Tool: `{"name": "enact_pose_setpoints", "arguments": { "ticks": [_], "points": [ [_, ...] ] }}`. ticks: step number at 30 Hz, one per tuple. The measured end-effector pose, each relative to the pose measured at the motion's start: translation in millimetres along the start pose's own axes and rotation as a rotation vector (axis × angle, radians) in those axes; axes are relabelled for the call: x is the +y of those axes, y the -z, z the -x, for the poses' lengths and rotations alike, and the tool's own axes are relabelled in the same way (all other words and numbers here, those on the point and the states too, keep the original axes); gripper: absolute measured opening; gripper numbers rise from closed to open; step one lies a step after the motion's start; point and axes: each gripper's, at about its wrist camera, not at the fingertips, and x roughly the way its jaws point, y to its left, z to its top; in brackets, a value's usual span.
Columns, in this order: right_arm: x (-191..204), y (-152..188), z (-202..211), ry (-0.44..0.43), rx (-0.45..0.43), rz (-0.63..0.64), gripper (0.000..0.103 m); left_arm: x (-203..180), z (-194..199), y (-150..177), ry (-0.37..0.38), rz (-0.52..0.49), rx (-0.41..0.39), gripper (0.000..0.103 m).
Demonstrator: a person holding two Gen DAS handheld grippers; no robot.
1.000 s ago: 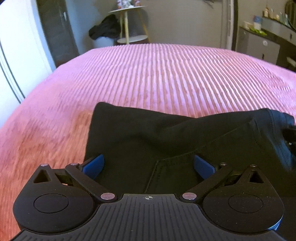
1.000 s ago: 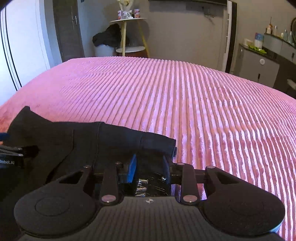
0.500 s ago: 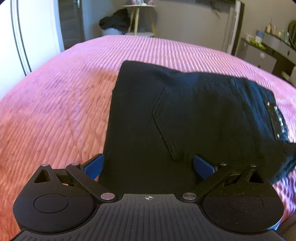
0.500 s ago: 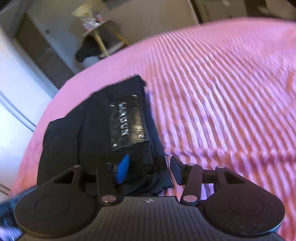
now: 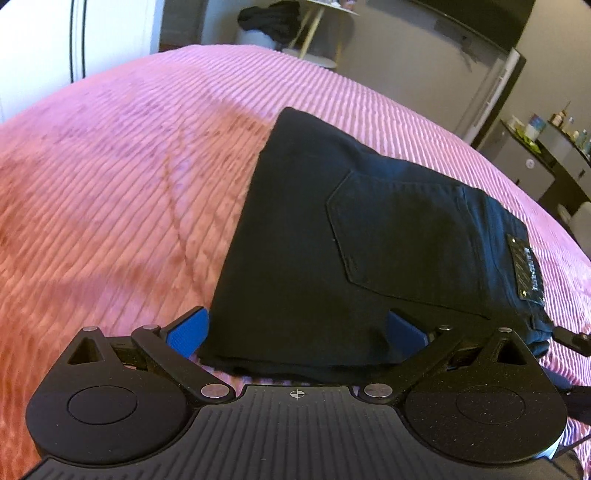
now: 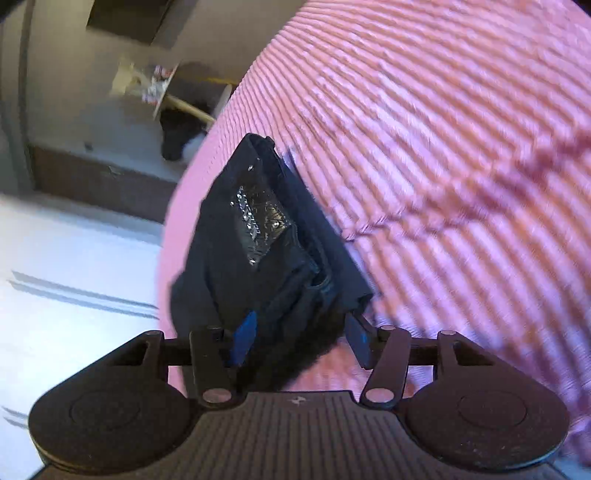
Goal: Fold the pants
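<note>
On the ribbed pink bedspread lay the folded black denim pants, and both grippers stood at its near edge. Left gripper gaped wide, clamping nothing. Right gripper was opening around the waistband corner; a snagged pad could have dragged that fold loose. Beyond the pants stood a small round side table.

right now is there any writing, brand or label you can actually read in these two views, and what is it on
No text here can be read in full.
Brand patch on the waistband of the folded black pants: embossed lettering runs along it, too small and glossy to read.
The same patch in the right wrist view: a shiny row of letters, blurred.
Bottles and containers on the counter: too far off to read any labels.
</note>
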Motion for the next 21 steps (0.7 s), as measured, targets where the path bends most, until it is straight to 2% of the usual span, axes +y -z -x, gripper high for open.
{"name": "enact_pose_setpoints", "arguments": {
  "ticks": [5,6,7,9,11,12,13,16,19,21],
  "points": [
    [-27,1,-20,-0.074,0.007,-0.244,0.056,12,5,0,0.044,0.092,-0.018,0.103],
    [-31,1,-22,-0.085,0.005,-0.282,0.059,14,7,0,0.054,0.110,-0.020,0.103],
    [-34,1,-25,-0.101,-0.003,-0.313,0.062,15,7,0,0.062,0.124,-0.023,0.103],
    [-34,1,-24,-0.138,-0.039,-0.335,0.062,15,8,0,0.069,0.132,-0.027,0.103],
    [-27,2,-25,-0.091,-0.055,-0.280,0.052,15,8,0,0.071,0.134,-0.031,0.103],
    [-23,4,-26,-0.065,-0.063,-0.246,0.041,15,8,0,0.075,0.139,-0.034,0.103],
    [-15,4,-26,-0.047,-0.074,-0.200,0.037,16,8,0,0.079,0.145,-0.034,0.103],
    [24,9,-16,-0.006,-0.122,0.044,0.033,18,11,0,0.068,0.159,-0.060,0.103],
    [45,12,-5,-0.067,-0.147,0.173,0.033,22,20,-5,0.059,0.173,-0.117,0.103],
    [46,4,-15,0.030,-0.095,0.236,0.034,28,18,-12,0.069,0.183,-0.115,0.103]
  ]
}}
